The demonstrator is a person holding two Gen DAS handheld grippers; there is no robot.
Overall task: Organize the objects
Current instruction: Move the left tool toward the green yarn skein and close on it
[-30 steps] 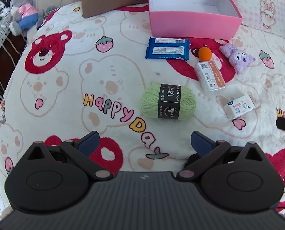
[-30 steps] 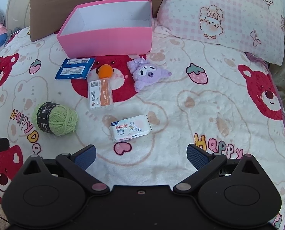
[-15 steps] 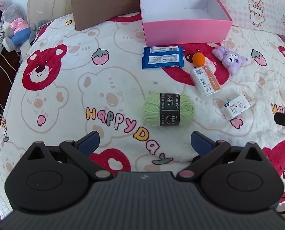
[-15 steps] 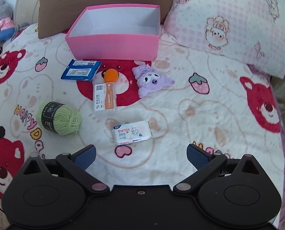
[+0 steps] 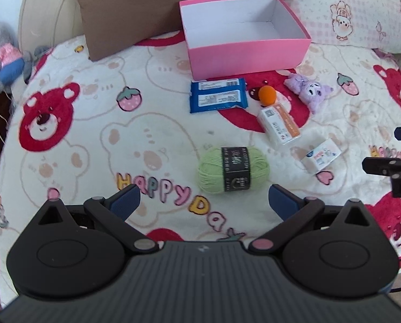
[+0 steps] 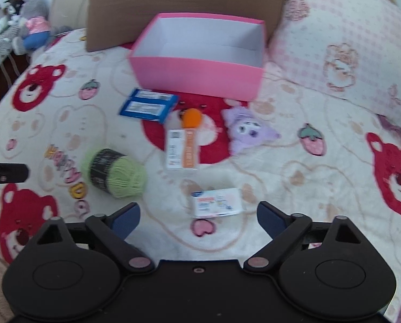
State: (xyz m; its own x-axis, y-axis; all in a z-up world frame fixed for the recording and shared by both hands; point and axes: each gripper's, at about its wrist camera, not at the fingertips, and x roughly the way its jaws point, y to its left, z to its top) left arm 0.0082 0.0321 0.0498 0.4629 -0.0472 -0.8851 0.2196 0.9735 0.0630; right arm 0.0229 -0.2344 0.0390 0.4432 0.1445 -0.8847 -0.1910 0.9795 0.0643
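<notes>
Covering the bed is a white blanket (image 5: 152,123) with red bears, strawberries and coloured letters. At its far end a pink box (image 5: 247,51) is standing with its top open and nothing inside; behind it a brown cushion (image 5: 135,8) is leaning, and a pink checked pillow (image 6: 343,48) is lying to the right. Some plush toys (image 5: 3,62) are sitting at the left edge of the bed.

Just in front of the box a blue packet (image 5: 218,98) is lying flat. Beside it an orange ball (image 5: 267,94) is touching the end of a white and orange packet (image 5: 279,126), and a purple plush toy (image 5: 308,92) is lying near them to the right. Nearer to the cameras a green yarn ball (image 5: 232,169) with a black label and a small white tissue pack (image 6: 216,202) are resting, well apart from each other.

The left gripper (image 5: 203,202) is hovering over the blanket with its jaws standing wide and nothing between them; the yarn ball is lying just ahead of it. The right gripper (image 6: 199,216) is closing its jaws, but they are gripping nothing; the tissue pack is lying on the blanket just beyond its fingers (image 6: 126,219), not touched by them.
</notes>
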